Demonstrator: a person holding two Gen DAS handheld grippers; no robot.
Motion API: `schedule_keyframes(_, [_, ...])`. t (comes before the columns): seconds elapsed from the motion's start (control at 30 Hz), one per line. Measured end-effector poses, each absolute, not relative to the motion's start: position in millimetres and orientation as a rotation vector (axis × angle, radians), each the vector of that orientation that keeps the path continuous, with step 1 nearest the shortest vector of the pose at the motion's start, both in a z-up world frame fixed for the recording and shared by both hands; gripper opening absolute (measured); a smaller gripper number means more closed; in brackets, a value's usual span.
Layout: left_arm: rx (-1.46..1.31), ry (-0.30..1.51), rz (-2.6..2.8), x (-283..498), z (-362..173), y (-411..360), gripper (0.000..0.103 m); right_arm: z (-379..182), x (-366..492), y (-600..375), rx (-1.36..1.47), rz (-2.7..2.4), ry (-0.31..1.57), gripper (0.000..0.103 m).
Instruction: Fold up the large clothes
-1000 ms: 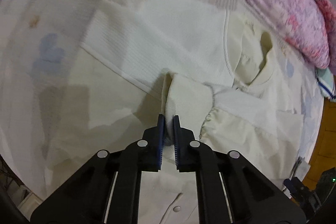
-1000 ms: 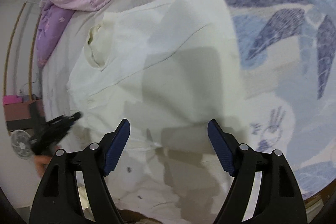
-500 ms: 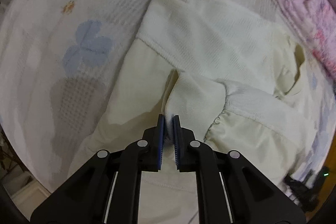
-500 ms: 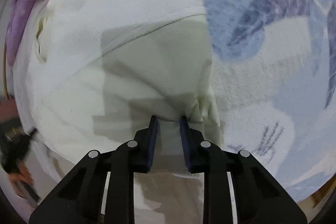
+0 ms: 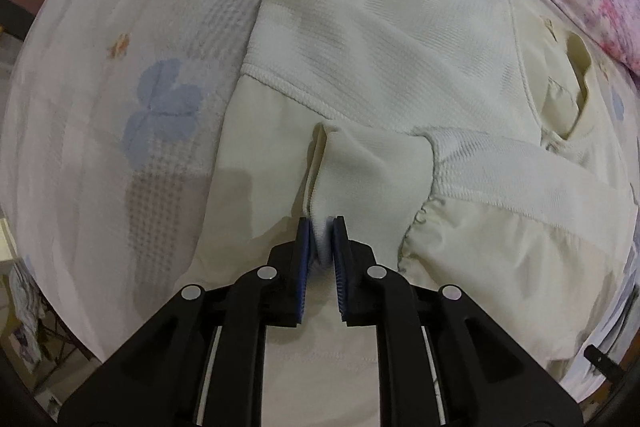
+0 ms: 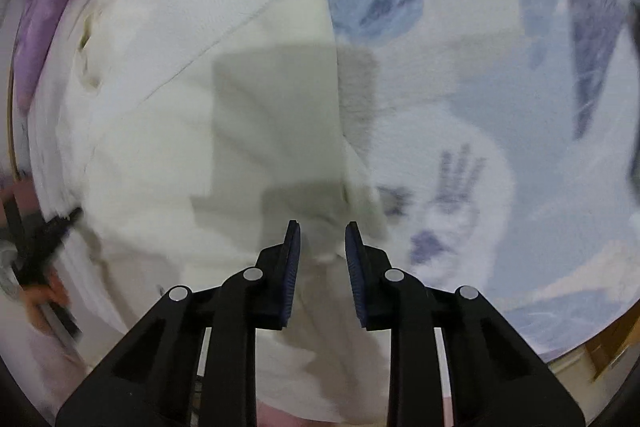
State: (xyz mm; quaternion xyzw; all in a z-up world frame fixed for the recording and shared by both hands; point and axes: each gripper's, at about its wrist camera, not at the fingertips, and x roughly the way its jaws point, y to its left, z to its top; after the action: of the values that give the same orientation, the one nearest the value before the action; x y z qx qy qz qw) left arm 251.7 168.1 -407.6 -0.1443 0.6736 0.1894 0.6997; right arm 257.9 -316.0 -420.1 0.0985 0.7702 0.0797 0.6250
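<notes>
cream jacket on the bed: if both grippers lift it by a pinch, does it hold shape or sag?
Probably sags: the cream jacket already drapes in soft folds and bunches where the left gripper pinches it. Likely light, since a thin pinch tents it. The smooth panels may slip; the ribbed band looks grippier.

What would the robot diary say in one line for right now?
left tongs: shut on cream garment fold | right tongs: just opening, cloth between, not pressed | surface: floral bedsheet
</notes>
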Motion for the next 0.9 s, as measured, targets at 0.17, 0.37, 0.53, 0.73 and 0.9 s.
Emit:
schedule_keyframes(0.17, [-0.321, 1.501, 0.427, 248.1, -407.0, 169.3, 0.013, -435.9, 240.9, -276.4, -0.148, 0.293, 1.703, 0.028])
schedule_keyframes(0.37, [-0.288, 1.487, 0.436, 242.9, -406.1, 158.2, 0.013, -425.6, 219.7, -238.2, -0.367, 0.432, 1.600, 0.050])
schedule_keyframes(0.53, [-0.298, 1.482, 0.428, 239.1, -408.0, 151.7, 0.014, -431.3, 236.8, -266.5, -0.255, 0.226, 1.512, 0.025])
schedule_keyframes(0.73, [-0.260, 1.501, 0.442, 225.0, -417.0, 137.5, 0.014, -422.4, 235.8, -305.4, -0.103, 0.154, 1.549, 0.012])
schedule_keyframes(0.9, [-0.270, 1.512, 0.451, 223.1, -429.7, 134.6, 0.013, -465.7, 233.9, -376.2, 0.115, -0.039, 1.652, 0.000])
